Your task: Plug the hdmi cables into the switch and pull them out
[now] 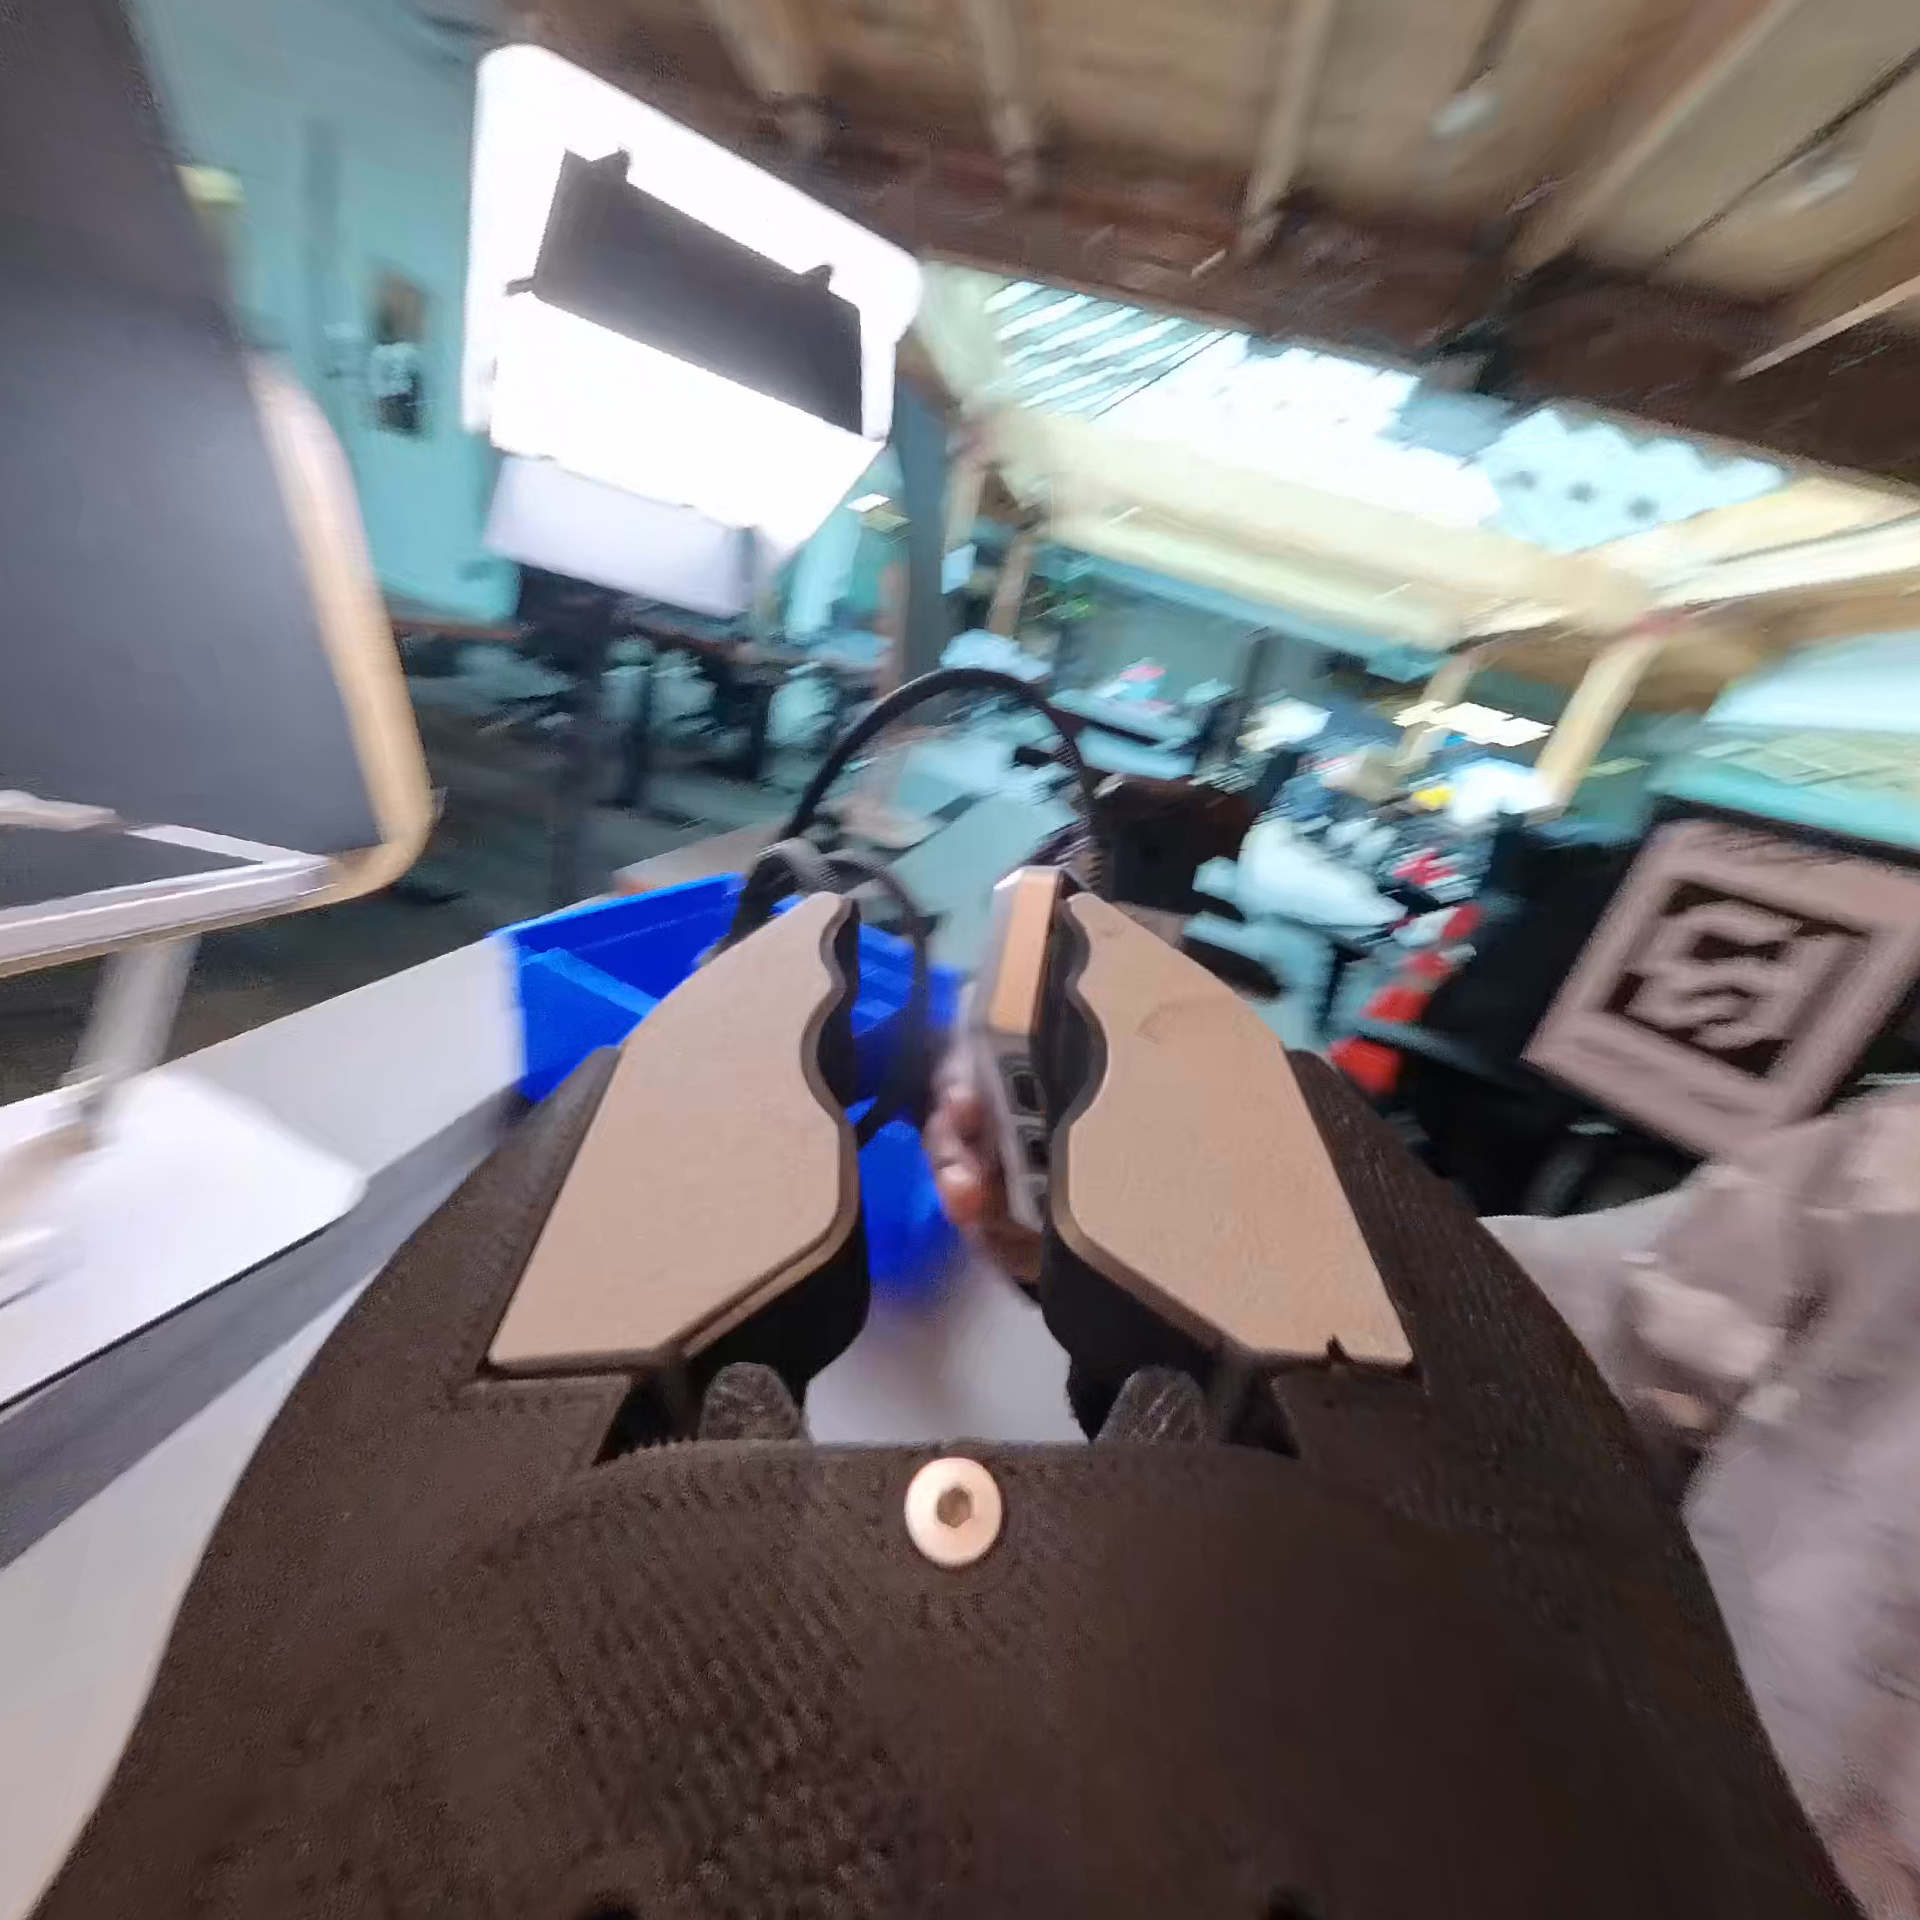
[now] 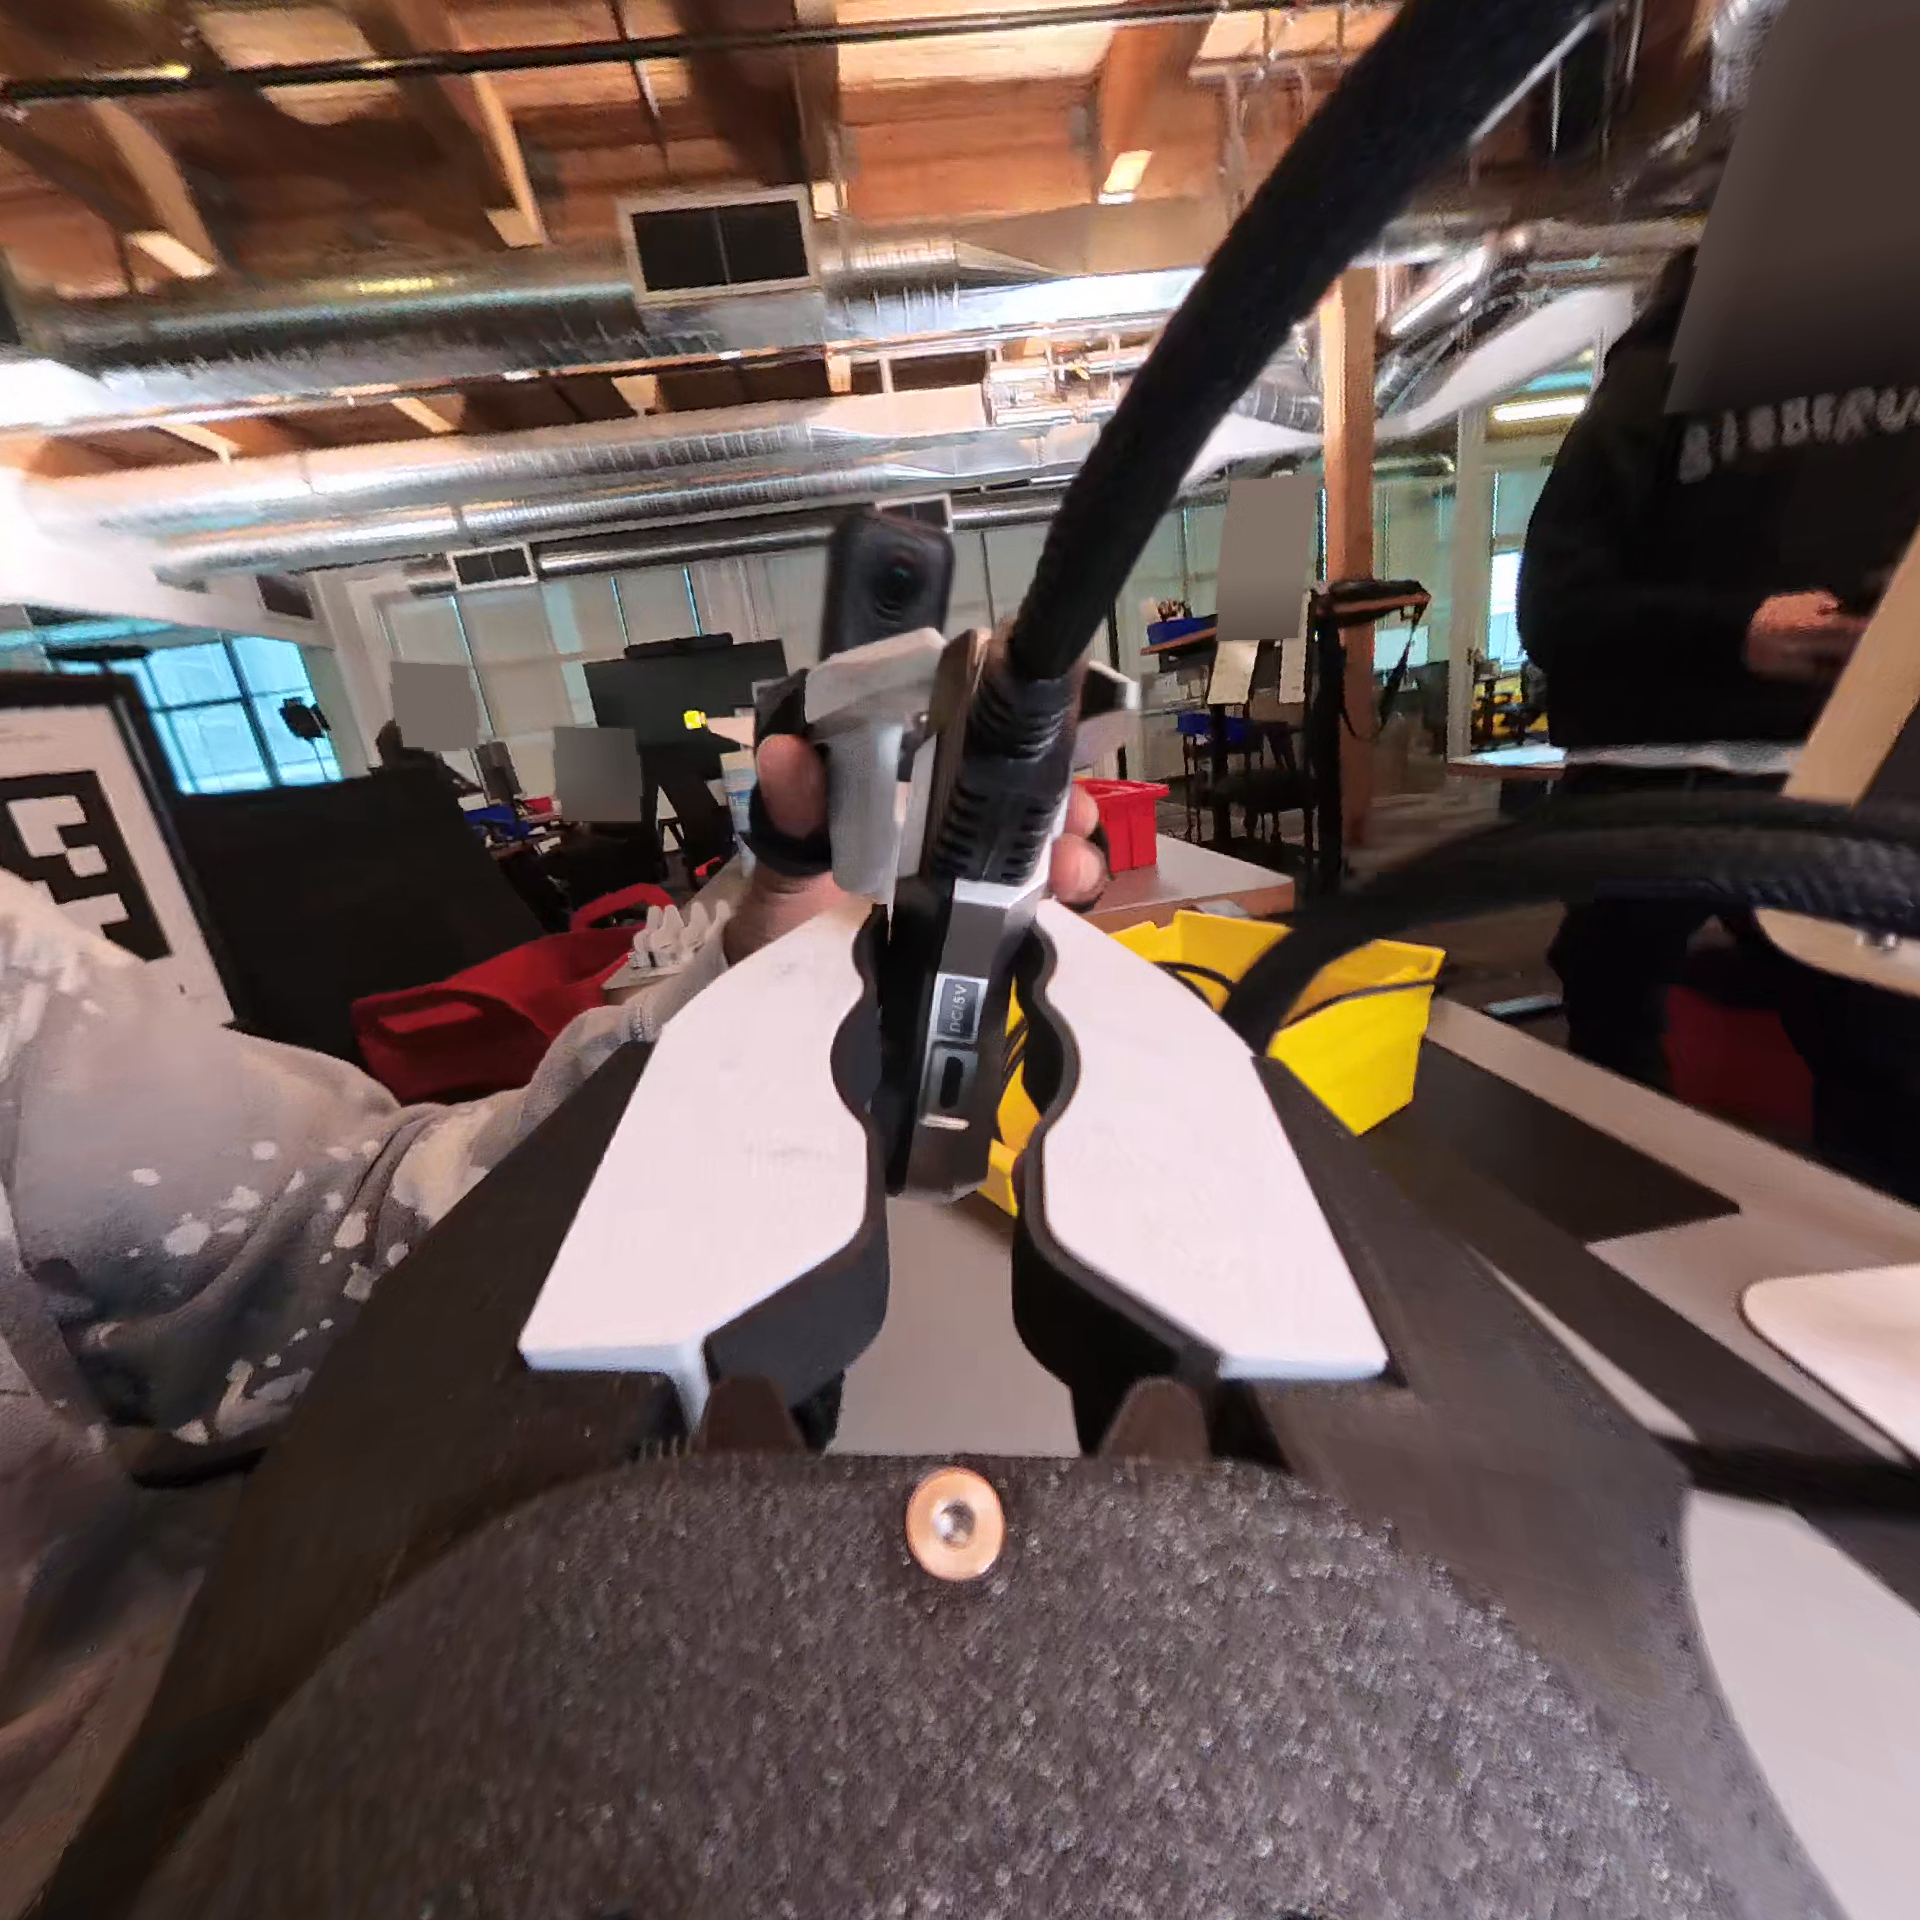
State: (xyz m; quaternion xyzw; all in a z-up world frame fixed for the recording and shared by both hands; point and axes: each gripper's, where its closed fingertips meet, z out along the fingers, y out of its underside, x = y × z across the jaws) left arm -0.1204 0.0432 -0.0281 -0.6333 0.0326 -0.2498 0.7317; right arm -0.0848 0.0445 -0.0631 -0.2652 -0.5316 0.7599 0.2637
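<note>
My right gripper [image 2: 956, 935] is shut on the silver and black switch [image 2: 940, 1039] and holds it upright above the table. A black HDMI plug [image 2: 997, 821] meets the switch's far end, and its thick braided cable [image 2: 1143, 416] arcs up to the right. My left gripper [image 2: 982, 748] faces me there, its fingers on both sides of that plug. The left wrist view is blurred. In it, my left gripper [image 1: 951, 925] has the switch [image 1: 1018, 987] against its right finger and the black cable [image 1: 790, 883] by its left finger.
A blue bin [image 1: 623, 977] sits on the white table [image 1: 312, 1039] beyond the left gripper. A yellow bin [image 2: 1351, 1008] with cables and a red bin [image 2: 468, 1018] lie beyond the right gripper. A second black cable [image 2: 1662, 831] crosses at right. A person [image 2: 1662, 623] stands at far right.
</note>
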